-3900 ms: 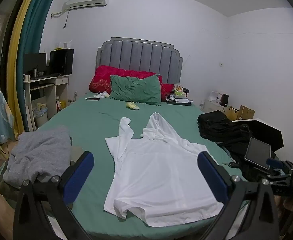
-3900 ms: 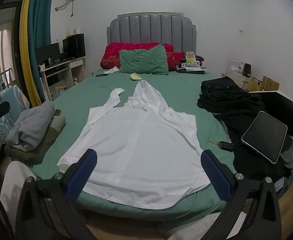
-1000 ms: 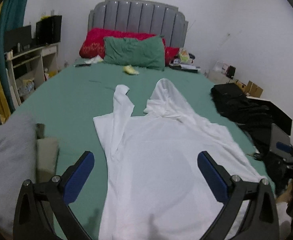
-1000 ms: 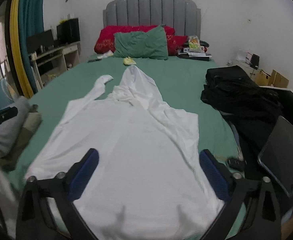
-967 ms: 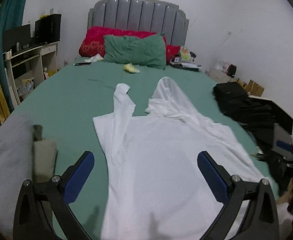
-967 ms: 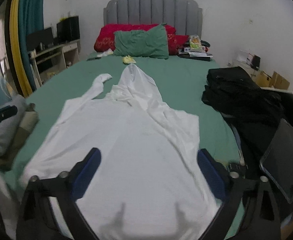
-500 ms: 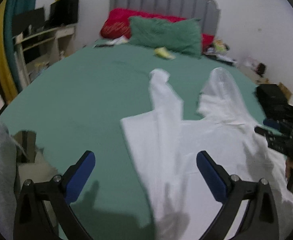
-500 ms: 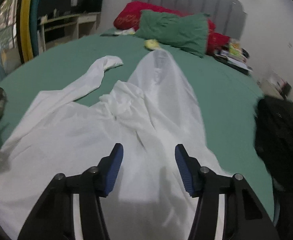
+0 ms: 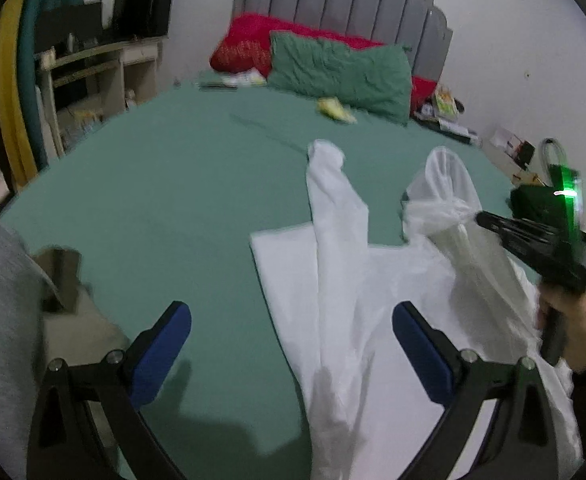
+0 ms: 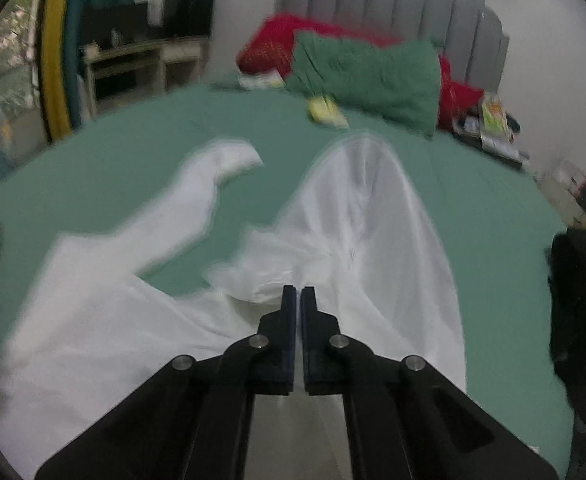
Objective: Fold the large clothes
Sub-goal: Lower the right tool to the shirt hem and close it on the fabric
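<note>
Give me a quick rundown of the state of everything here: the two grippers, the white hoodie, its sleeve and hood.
Left gripper: open, holding nothing, above the bed.
Right gripper: shut on the white hoodie near the neckline.
White hoodie: spread on the green bed, unfolded, pinched fabric lifted.
Sleeve: lying straight toward the pillows.
Hood: flat, pointing to the headboard.

Both wrist views look low and close along the bed (image 9: 173, 184) toward the headboard (image 10: 393, 16)
</note>
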### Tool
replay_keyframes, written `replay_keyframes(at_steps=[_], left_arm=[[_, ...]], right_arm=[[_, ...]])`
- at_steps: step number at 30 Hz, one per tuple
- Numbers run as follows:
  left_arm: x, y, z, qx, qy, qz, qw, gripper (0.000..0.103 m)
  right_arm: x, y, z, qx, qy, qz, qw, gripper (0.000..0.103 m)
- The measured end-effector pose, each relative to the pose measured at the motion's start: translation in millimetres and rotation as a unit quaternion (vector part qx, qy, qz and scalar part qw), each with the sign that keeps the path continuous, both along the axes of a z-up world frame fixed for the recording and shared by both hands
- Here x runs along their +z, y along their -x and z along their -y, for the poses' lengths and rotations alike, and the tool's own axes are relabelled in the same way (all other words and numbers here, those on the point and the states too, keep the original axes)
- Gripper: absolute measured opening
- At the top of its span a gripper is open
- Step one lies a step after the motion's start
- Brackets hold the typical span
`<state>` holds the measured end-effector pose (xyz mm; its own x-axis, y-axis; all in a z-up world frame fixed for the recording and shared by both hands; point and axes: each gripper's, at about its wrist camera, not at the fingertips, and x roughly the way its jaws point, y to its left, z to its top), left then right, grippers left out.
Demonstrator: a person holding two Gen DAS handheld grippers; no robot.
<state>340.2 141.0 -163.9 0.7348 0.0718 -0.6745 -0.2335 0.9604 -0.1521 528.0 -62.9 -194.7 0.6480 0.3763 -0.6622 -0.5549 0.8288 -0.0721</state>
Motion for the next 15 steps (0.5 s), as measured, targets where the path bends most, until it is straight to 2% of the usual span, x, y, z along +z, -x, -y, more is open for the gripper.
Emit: replay_keyframes(at_steps=[2,4,6,9,10,11,12,13,15], left_arm=[[8,4,-2,0.006,-0.008,0.014,0.9998,0.101],[14,8,-7,0.020,-0.009,0.020,0.9996,0.101],[15,10,-13,0.027,0.004,0.015,0.9995,0.101],[13,11,-17,0.031,-0.002,0.009,0.9995,0.101],[13,11,-18,0.031,-0.003,0.006,0.9995,0.101],[12,11,-19,0.029,0.000,0.004,0.9996,0.101],[12,12,-20,0.027,0.003,0.003,0.9996,0.101],[13,12,-22,0.027,0.004,0.002,0.9996,0.101],[14,12,-25,0.030,0.008,0.001,0.9995,0.101]], right_arm=[[15,26,-9,0.029,-0.019,-0.011,0.999,0.002],[14,49,-20,0.058,-0.028,-0.030,0.997,0.002],[-9,74,-35,0.087,-0.016,-0.073,0.993,0.002],[-52,102,-55,0.107,0.041,-0.138,0.984,0.003],[-65,110,-59,0.108,0.058,-0.157,0.980,0.009],[-75,116,-61,0.100,0.075,-0.168,0.978,0.032],[-76,122,-60,0.097,0.077,-0.165,0.978,0.047],[-72,127,-61,0.095,0.070,-0.156,0.981,0.072],[-62,126,-64,0.087,0.057,-0.141,0.985,0.075]])
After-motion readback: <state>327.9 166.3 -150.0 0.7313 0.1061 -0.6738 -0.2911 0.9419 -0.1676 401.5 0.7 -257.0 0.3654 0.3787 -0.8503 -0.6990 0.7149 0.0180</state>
